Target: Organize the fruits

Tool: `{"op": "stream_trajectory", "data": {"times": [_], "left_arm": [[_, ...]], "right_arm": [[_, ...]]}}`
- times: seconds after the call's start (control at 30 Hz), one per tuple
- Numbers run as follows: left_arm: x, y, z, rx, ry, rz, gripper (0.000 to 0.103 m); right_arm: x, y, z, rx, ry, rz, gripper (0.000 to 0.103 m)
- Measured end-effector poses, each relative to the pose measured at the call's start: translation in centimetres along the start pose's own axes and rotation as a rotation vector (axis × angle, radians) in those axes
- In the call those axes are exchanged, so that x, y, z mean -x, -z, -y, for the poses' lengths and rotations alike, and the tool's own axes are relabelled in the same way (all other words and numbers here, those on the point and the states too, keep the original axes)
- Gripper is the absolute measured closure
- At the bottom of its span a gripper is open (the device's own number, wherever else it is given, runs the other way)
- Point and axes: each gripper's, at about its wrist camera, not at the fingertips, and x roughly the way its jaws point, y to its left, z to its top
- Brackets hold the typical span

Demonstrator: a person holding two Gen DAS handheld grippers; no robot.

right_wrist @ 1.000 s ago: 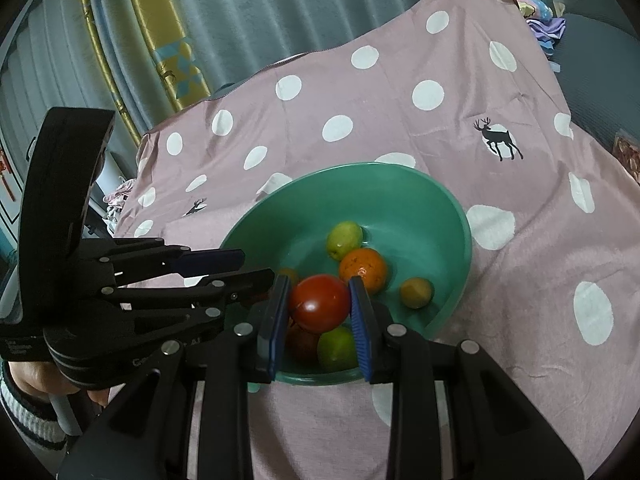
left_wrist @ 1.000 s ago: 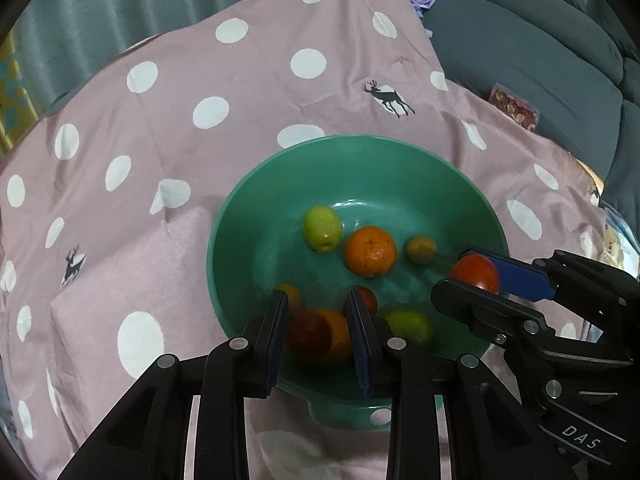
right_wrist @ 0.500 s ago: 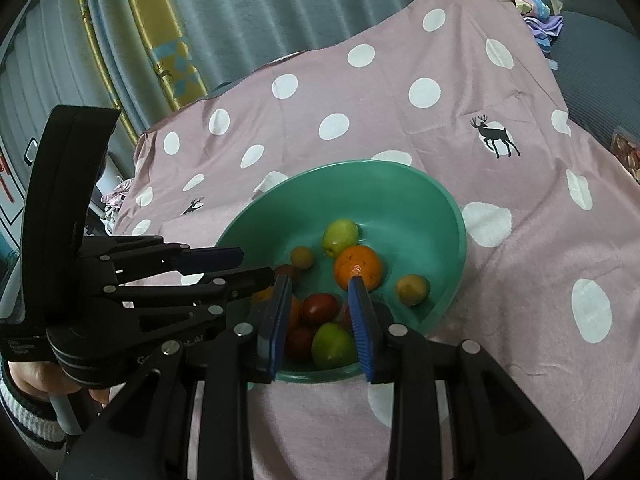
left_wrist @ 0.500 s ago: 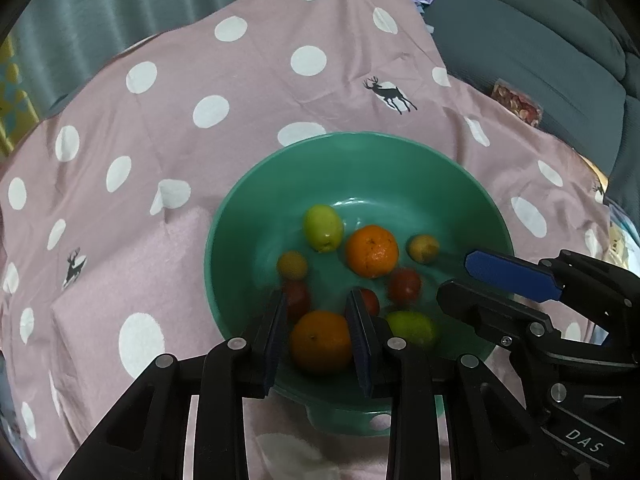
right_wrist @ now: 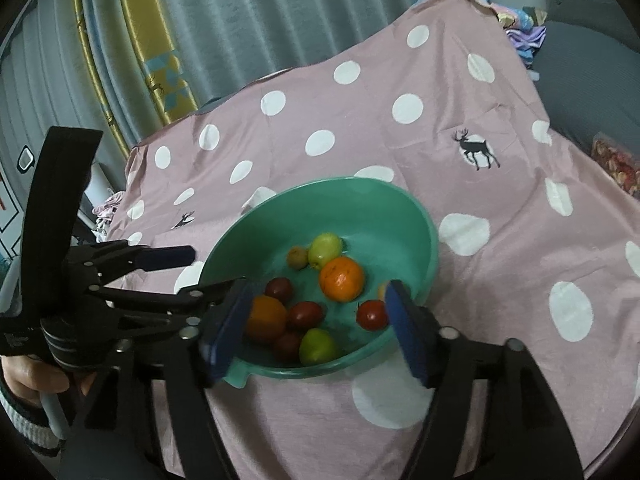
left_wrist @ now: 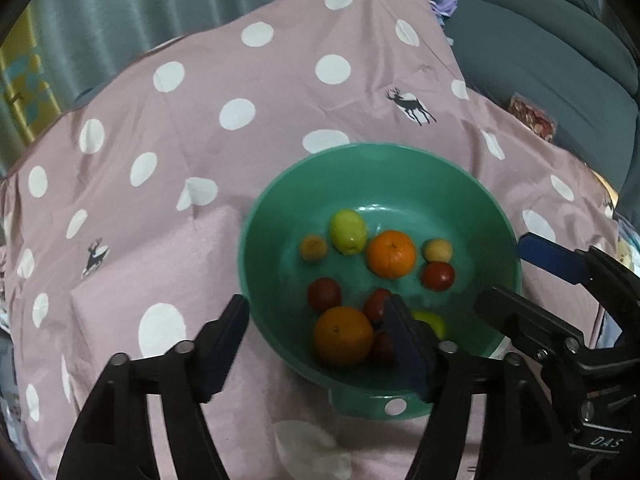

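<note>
A grey-blue curtain (right_wrist: 280, 12) hangs across the back of the room, with a yellow patterned strip (right_wrist: 160, 60) running down it on the left. A dark blue-grey sofa (left_wrist: 540, 40) fills the right side, and a small patterned packet (left_wrist: 532, 118) lies on it near the cloth's edge. In front of them a pink cloth (left_wrist: 240, 160) with white dots and small deer prints covers the whole work surface, creased in places.

A round green bowl (left_wrist: 400, 168) sits upright on the cloth, mouth up, near its front edge; being round, it has no clear long axis. All the fruit lies loose on its floor. A large orange (left_wrist: 343, 336) rests at the near side and another orange (left_wrist: 391, 253) towards the middle. A yellow-green fruit (left_wrist: 347, 231) at the back is egg-shaped, its long axis running roughly front to back. A red tomato (left_wrist: 438, 276) lies to the right, apart from the second orange. Smaller red and yellowish fruits lie among them.

The left gripper (left_wrist: 320, 344) hovers over the bowl's near rim, its jaws opening, spread wide, pinching nothing; the large orange lies below, between them. The right gripper (right_wrist: 316, 324) is likewise opening over the near rim, with no fruit pressed by its pads. A hand (right_wrist: 36, 376) in a striped cuff holds the left gripper's handle.
</note>
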Motion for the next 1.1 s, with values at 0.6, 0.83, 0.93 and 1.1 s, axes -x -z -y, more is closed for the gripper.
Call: {"op": "stream_trajectory", "data": {"times": [0.6,0.83,0.93,1.1], "left_arm": [[3.2,1.0,-2.5,0.084,-0.069,0.077,0.004],[4.1,1.0,-2.8,0.109,-0.078,0.088,0.001],[4.5,1.2,-3.1,0.128,-0.047,0.095,0.001],[5.0,1.4,-3.3,0.163,-0.002,0.093,0.001]], "right_arm": [[1.5,0.4,-1.4,0.101,0.081,0.035,0.000],[2.9,0.3,-2.4,0.136,0.042,0.063,0.000],[3.7,0.2,-2.6,0.117,-0.005,0.080,0.000],[4.2,0.2,-2.5,0.117,0.035,0.096,0.000]]}}
